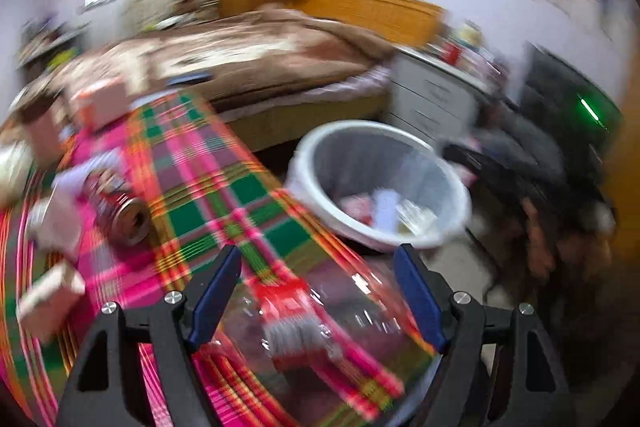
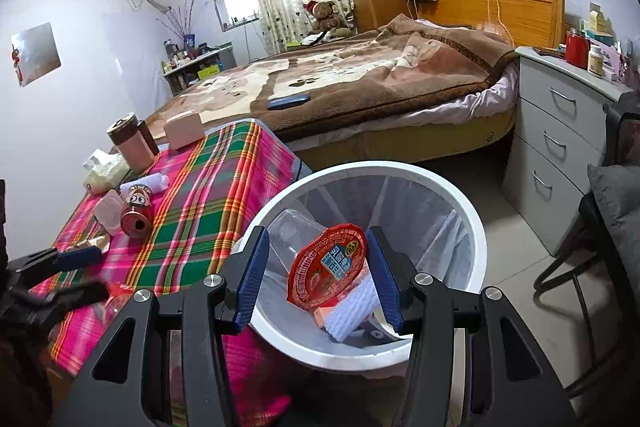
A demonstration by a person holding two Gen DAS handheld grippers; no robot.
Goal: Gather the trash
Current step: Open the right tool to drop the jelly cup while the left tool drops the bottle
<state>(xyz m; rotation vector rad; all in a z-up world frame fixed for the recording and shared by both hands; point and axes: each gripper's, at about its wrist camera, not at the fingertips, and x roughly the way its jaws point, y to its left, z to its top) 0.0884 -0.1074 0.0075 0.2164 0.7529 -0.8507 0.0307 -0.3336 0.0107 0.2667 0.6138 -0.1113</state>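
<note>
My right gripper (image 2: 318, 251) hangs over the white bin (image 2: 478, 227) and is shut on a clear plastic cup (image 2: 286, 235) whose red foil lid (image 2: 328, 267) faces the camera. White foam and other scraps lie in the bin below. In the blurred left wrist view my left gripper (image 1: 316, 287) stands open at the edge of the plaid table (image 1: 208, 195). A clear bottle with a red label (image 1: 296, 331) lies between its pads. Whether the pads touch the bottle is lost in the blur. A red can (image 2: 136, 217) lies on its side further along the cloth.
Crumpled tissue (image 2: 146, 183), a white wrapper (image 2: 106, 211), a tissue pack (image 2: 104, 171), a brown and pink tumbler (image 2: 130, 143) and a pink box (image 2: 184, 129) sit on the table. A bed stands behind, grey drawers (image 2: 560, 131) and a chair (image 2: 612, 195) to the right.
</note>
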